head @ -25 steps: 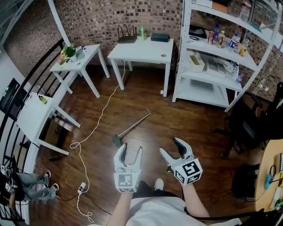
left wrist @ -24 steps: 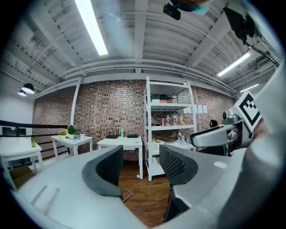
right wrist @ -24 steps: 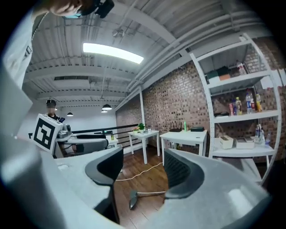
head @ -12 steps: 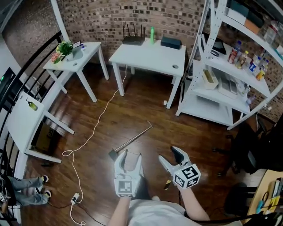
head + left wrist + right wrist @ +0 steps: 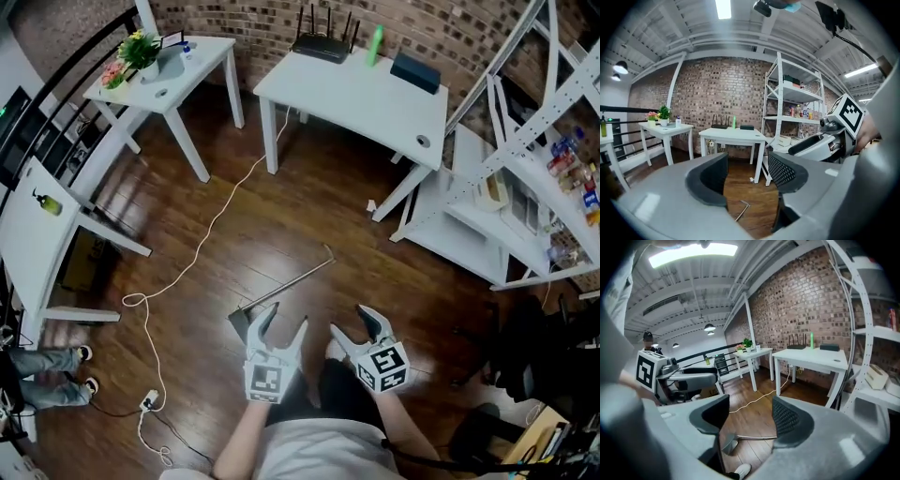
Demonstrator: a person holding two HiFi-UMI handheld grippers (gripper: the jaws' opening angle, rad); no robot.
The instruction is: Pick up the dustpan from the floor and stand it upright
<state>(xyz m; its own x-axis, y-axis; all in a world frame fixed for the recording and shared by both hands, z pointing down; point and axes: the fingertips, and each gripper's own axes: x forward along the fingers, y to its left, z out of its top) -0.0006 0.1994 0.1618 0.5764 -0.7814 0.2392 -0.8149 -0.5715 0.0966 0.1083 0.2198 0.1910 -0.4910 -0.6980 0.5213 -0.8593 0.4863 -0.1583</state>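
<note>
The dustpan (image 5: 240, 320) lies flat on the wooden floor, its long metal handle (image 5: 291, 277) running up and right from the dark pan. My left gripper (image 5: 284, 323) hovers just right of the pan, open and empty. My right gripper (image 5: 354, 323) is beside it, further right, also open with nothing between its fingers. In the left gripper view the end of the handle (image 5: 742, 209) shows on the floor between the jaws. The right gripper view shows the handle (image 5: 754, 437) and pan (image 5: 729, 445) low between its jaws, apart from them.
A white cable (image 5: 187, 272) snakes across the floor to a power strip (image 5: 148, 403). White tables (image 5: 356, 94) (image 5: 178, 70) stand at the back, a white shelf unit (image 5: 525, 187) at right. A person's legs (image 5: 42, 375) show at the left edge.
Both grippers have moved forward and down toward the floor. The dustpan now lies much closer to the left gripper. The jaws keep the same opening.
</note>
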